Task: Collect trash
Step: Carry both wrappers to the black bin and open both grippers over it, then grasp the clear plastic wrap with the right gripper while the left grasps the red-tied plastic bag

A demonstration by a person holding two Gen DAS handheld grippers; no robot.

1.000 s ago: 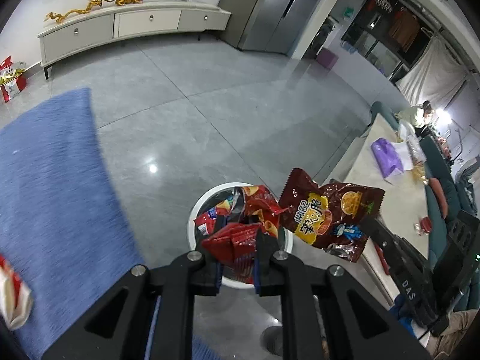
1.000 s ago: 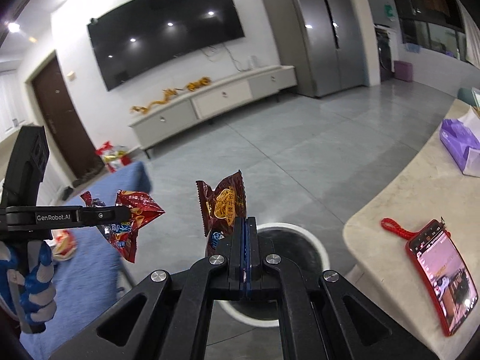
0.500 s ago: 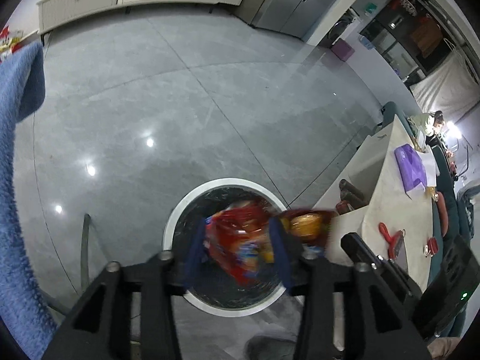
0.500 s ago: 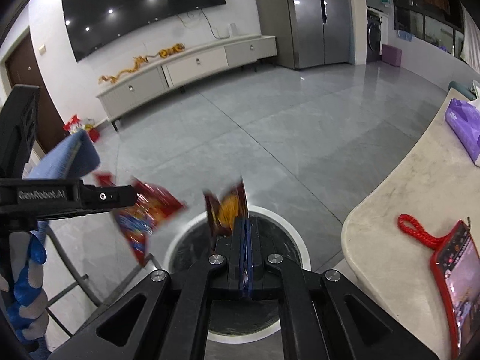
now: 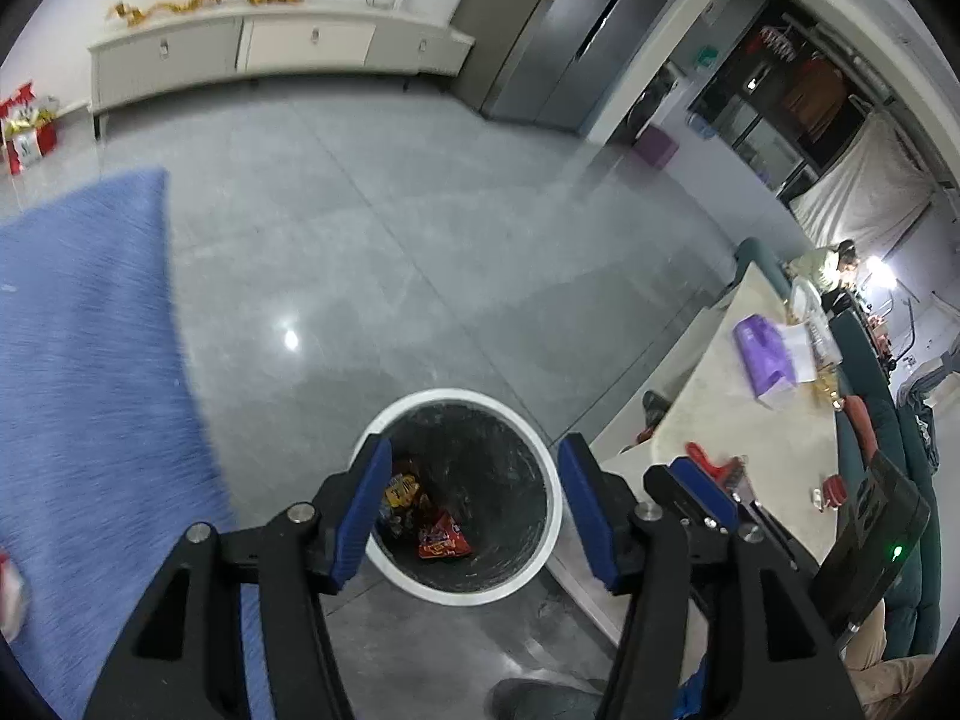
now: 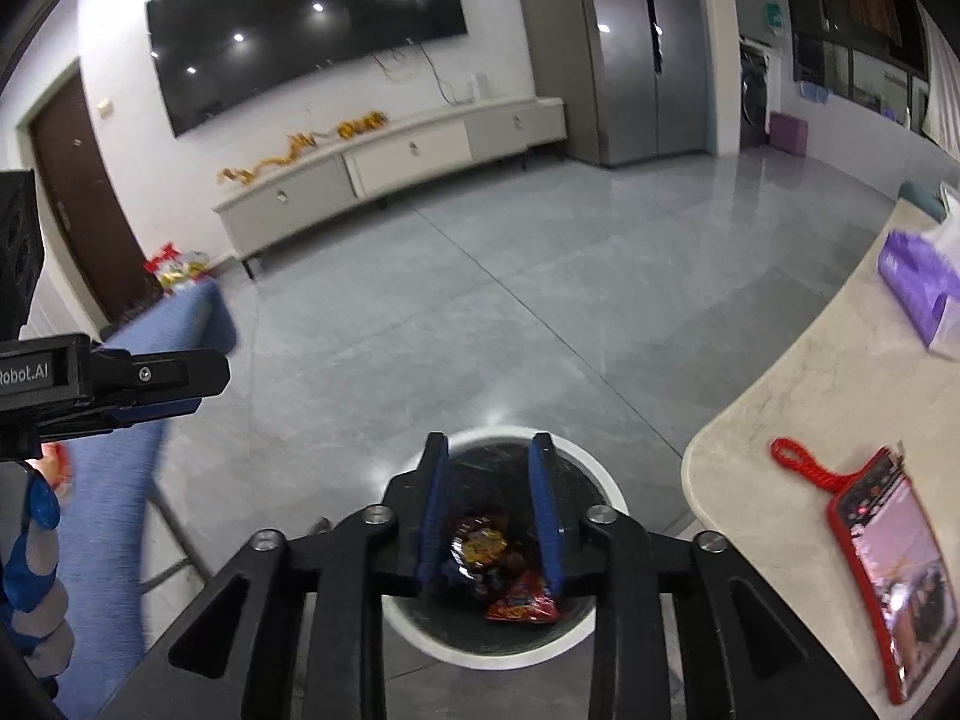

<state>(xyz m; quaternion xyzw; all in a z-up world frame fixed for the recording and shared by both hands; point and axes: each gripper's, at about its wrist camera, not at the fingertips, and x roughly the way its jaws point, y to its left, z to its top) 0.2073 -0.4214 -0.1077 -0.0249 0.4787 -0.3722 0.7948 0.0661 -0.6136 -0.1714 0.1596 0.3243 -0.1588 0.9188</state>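
Now both claws hang over the round white bin (image 5: 555, 516), which stands on bare grey floor with open room running far back to the low white cabinet (image 5: 270, 54) and the tall grey fridge (image 6: 636, 48). Close on one side of the bin is the curved pale edge of the table (image 6: 792, 396); on the other is a blue cloth (image 5: 90, 330), so the free gap is narrow there.

The left gripper (image 5: 474, 501) is spread wide and its jaws are opening, with nothing between them. The right gripper (image 6: 489, 516) is spread less and also opening, likewise empty. A second ago each was pinching a snack wrapper above the bin; both wrappers have since dropped in. The red wrapper (image 6: 523, 605) and the brown wrapper (image 6: 480, 540) lie at the bottom on the black liner, just beside each other.

Printing on the wrappers is too blurred to read. The left gripper's side bears "Robot.AI", cut off at the frame edge. A phone in a red case (image 6: 882, 582) lies on the table, with a purple tissue pack (image 6: 924, 288) farther along.
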